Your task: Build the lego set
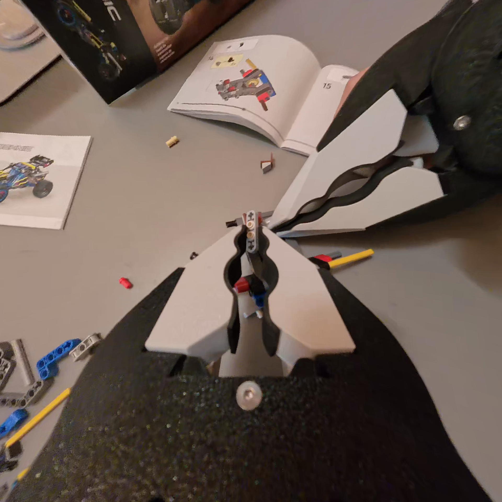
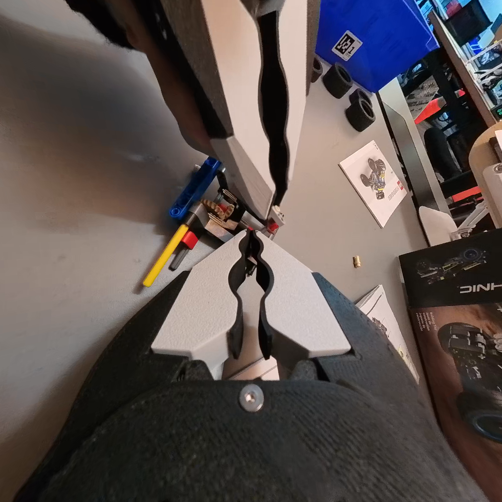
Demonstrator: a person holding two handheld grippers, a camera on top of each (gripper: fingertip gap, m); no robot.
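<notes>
Left gripper (image 1: pixel 251 231): jaws clamped on the lego assembly (image 1: pixel 251 233) by its light grey beam with two tan pins; red, black and blue parts of it show in the gap between the fingers. Assembly is low over the grey worktop (image 1: pixel 141 217), whether touching it, cannot tell.

Right gripper (image 2: pixel 250 234): jaws nearly together, tips meeting the same assembly from the other side; a small dark part sits between the pads. Cannot tell if it truly grips.

From the right wrist view: blue beam (image 2: pixel 194 187), tan gears, red pieces and a yellow axle (image 2: pixel 165 256) sticking out of the assembly toward the camera.

Near, left edge of worktop: loose pieces, a blue bent beam (image 1: pixel 55 358), grey beams, a second yellow axle (image 1: pixel 38 418). Small red pin (image 1: pixel 125 282) and tan pin (image 1: pixel 172 141) lie apart.

Farther: open instruction booklet (image 1: pixel 258 89), a closed booklet (image 1: pixel 40 176), the black set box (image 1: pixel 108 40). Black tyres (image 2: pixel 350 95) beside a blue bin (image 2: pixel 380 40).
</notes>
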